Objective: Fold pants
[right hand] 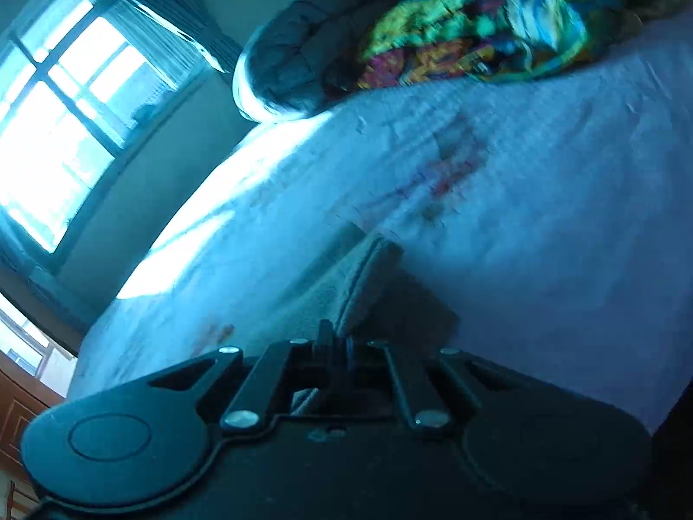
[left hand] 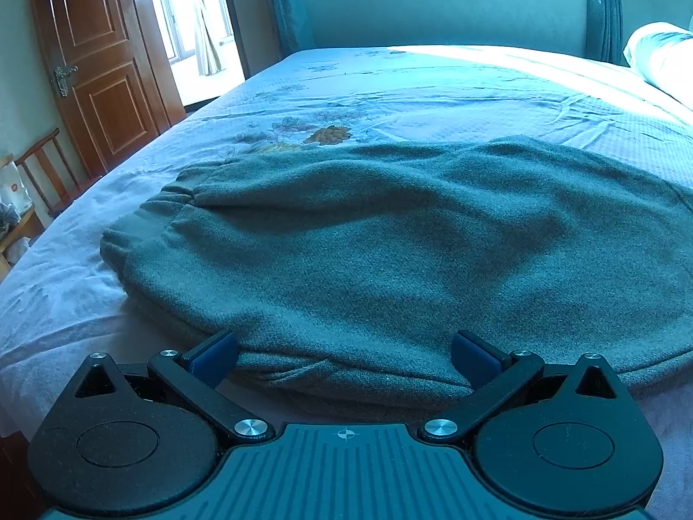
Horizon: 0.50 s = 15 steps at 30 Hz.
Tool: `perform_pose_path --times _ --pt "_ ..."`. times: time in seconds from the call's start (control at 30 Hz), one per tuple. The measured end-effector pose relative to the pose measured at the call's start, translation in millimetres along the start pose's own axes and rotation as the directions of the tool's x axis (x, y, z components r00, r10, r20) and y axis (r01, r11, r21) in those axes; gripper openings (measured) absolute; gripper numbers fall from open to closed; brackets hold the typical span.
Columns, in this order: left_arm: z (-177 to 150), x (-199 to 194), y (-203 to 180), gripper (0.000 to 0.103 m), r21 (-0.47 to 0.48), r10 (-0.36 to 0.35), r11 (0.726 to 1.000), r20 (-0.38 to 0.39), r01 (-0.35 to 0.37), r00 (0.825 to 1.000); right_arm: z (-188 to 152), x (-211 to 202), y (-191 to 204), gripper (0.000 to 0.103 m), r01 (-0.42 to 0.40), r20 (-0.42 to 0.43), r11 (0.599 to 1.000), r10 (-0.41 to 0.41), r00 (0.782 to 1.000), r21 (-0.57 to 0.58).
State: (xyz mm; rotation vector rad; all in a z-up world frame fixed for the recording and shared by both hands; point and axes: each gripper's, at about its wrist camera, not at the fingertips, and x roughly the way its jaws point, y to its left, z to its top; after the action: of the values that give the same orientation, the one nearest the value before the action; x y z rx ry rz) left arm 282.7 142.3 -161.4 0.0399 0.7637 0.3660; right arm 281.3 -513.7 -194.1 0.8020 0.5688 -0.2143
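- bedroom, pale floral bedsheet [left hand: 390, 86] under everything i see.
- grey pants [left hand: 390, 238] lie folded across the sheet, elastic waistband at the left.
- my left gripper [left hand: 344, 357] stands spread wide at the near fold, pads not pressing.
- my right gripper [right hand: 335, 346] is clamped on a pants edge [right hand: 368, 268].
- wooden door [left hand: 95, 56] far left; bright quilt [right hand: 476, 21] beyond.
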Motion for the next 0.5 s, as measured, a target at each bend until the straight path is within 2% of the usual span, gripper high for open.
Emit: perform_pose_path --times 0.07,0.23,0.27,0.33,0.43,0.47,0.5 --pt "-0.1 -0.4 1.5 0.103 0.003 -0.006 1.000 0.000 0.006 1.000 -9.4 -1.0 -16.0 0.000 -0.058 0.025 0.997 0.057 0.998 0.050" --pt "1.1 0.7 0.8 0.103 0.007 -0.006 1.000 -0.004 0.006 1.000 -6.2 -2.0 -10.4 0.001 -0.056 0.014 0.996 0.055 0.998 0.071" --pt "0.6 0.3 0.5 0.103 0.006 -0.003 1.000 -0.002 0.003 1.000 -5.9 -4.7 -10.0 0.008 -0.062 0.023 0.995 0.060 0.998 0.080" --pt "-0.7 -0.2 1.3 0.103 0.000 -0.004 1.000 0.003 0.004 1.000 -6.4 -14.6 -8.7 0.012 -0.060 0.052 0.995 0.057 0.997 0.078" --pt "-1.9 0.1 1.6 0.103 -0.003 -0.005 1.000 0.009 0.005 1.000 -5.5 -19.7 -10.3 0.010 -0.054 0.072 0.996 0.049 0.996 0.072" --pt "-2.1 0.4 1.3 0.103 -0.001 -0.004 1.000 0.009 0.004 1.000 -4.2 -16.0 -8.0 0.002 -0.034 0.062 0.998 0.031 0.998 0.053" --pt "-1.7 0.4 1.2 0.103 0.000 -0.003 1.000 0.008 0.003 1.000 -2.5 -11.7 -2.6 0.000 -0.007 0.047 1.000 0.006 0.999 0.023"
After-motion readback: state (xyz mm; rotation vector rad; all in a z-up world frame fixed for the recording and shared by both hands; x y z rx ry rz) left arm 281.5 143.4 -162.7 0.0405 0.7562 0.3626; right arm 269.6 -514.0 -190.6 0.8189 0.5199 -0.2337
